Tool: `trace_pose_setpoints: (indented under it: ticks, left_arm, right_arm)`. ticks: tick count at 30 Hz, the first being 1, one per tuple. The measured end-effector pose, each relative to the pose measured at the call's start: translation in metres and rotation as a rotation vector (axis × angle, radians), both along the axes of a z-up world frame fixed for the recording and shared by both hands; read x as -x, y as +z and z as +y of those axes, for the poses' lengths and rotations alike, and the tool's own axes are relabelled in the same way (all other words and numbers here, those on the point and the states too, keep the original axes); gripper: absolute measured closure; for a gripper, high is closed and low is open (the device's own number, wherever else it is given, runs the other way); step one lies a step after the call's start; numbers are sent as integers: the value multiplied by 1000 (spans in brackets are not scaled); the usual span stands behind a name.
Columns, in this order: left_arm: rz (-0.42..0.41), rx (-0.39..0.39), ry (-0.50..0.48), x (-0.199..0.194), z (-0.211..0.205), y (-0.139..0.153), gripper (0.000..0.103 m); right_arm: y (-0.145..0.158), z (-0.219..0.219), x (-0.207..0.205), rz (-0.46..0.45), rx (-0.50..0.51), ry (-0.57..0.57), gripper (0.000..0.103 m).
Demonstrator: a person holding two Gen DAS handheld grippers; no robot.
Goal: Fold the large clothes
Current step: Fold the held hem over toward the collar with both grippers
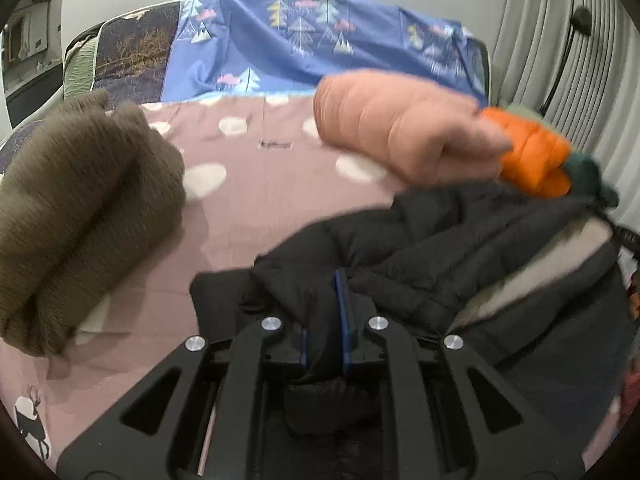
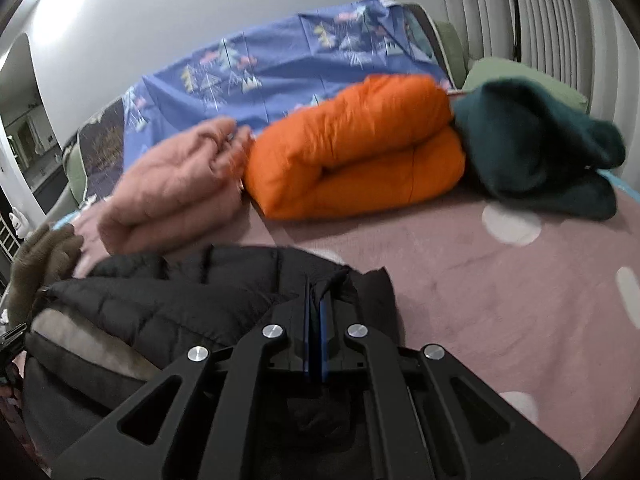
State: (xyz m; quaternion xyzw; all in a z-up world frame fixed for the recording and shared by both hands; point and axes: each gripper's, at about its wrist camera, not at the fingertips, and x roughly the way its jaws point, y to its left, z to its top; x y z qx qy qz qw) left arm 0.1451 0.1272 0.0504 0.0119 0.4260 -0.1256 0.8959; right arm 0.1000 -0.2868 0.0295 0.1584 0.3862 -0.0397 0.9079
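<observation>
I am holding a big black puffy jacket (image 1: 420,240) with both my grippers. My left gripper (image 1: 324,320) is pinched on one edge of it, with black cloth squeezed between the blue pads. My right gripper (image 2: 316,328) is pinched tight on another edge, near a corner of the jacket.

The jacket lies at the near side of the bed, on the pink sheet (image 2: 480,280) with white dots. Its pale inside shows between my two grippers, though that part is blurry, so I am not sure how it is bunched.

Far from me sit the clothes that look folded: a peach jacket (image 1: 396,132), an orange jacket (image 2: 352,148) and a dark green sweater (image 2: 536,140) on the right. A brown sweater (image 1: 80,200) is on the left.

I think I am laying the held edge down to make a fold. Next I should set both edges down evenly, keep the cloth flat, then let go.
</observation>
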Motion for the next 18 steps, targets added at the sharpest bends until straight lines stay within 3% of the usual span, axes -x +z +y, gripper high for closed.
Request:
trace_pose_setpoints:
  ticks: [5,8,10,12,15,17,18]
  left_arm:
    - [-32,-78,-22,3,-8,-8,90]
    - [-31,-54,-20,3,-5,-3,89]
    - [-38,9,-7,8,3,9,77]
    - [-69,67,8,18,12,27,52]
    - [-178,109,32,42,23,67,39]
    - [-230,127,28,56,25,85,42]
    - [-243,142,17,62,24,92,48]
  right_arm:
    - [-10,10,-6,15,69,7,100]
    - [-4,7,-3,13,58,1,96]
    - [8,3,4,2,38,-4,86]
    - [33,-2,23,-62,27,-20,49]
    - [67,-2,51,-166,61,-23,43]
    - [83,5,68,-197,83,3,43]
    - [87,11,76,-207,84,31,43]
